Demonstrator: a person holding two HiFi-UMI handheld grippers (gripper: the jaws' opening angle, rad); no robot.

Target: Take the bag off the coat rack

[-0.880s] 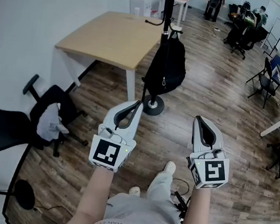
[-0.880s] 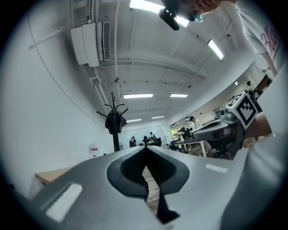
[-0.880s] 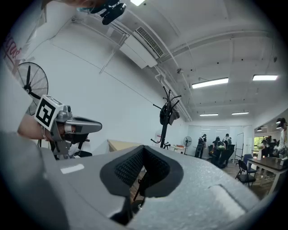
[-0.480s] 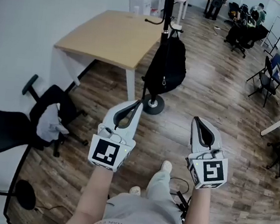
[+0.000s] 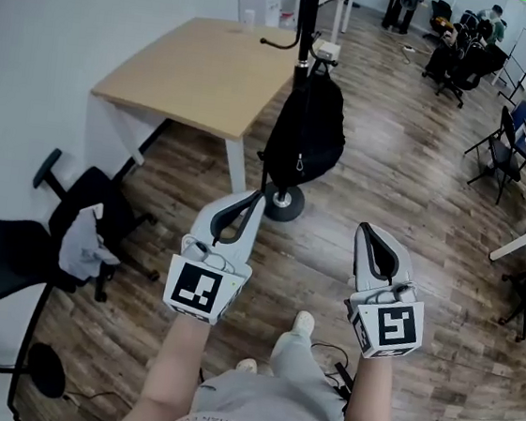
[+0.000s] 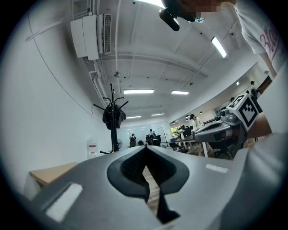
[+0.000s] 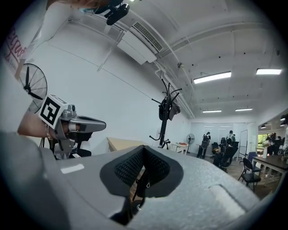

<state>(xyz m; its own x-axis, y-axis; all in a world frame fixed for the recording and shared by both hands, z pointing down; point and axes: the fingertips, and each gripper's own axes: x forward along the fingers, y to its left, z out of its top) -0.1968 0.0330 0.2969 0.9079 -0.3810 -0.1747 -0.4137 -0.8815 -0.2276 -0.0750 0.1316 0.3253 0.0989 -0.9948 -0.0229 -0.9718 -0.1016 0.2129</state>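
Hanging untouched, the black bag [image 5: 305, 129] is on the coat rack [image 5: 304, 40], beside a wooden bench [image 5: 199, 70]. The left gripper [image 5: 257, 198] and right gripper [image 5: 367, 231] hover well short of it, jaws together and empty. Approach, grip and lift all remain.

The black bag [image 5: 305, 136] hangs on the coat rack [image 5: 307, 23] off the table's [image 5: 194, 70] right corner. Left gripper [image 5: 256, 197] and right gripper [image 5: 365, 230] hover well short, jaws together.

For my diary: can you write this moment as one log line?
bag: hanging on coat rack, untouched | left gripper: shut, empty | right gripper: shut, empty
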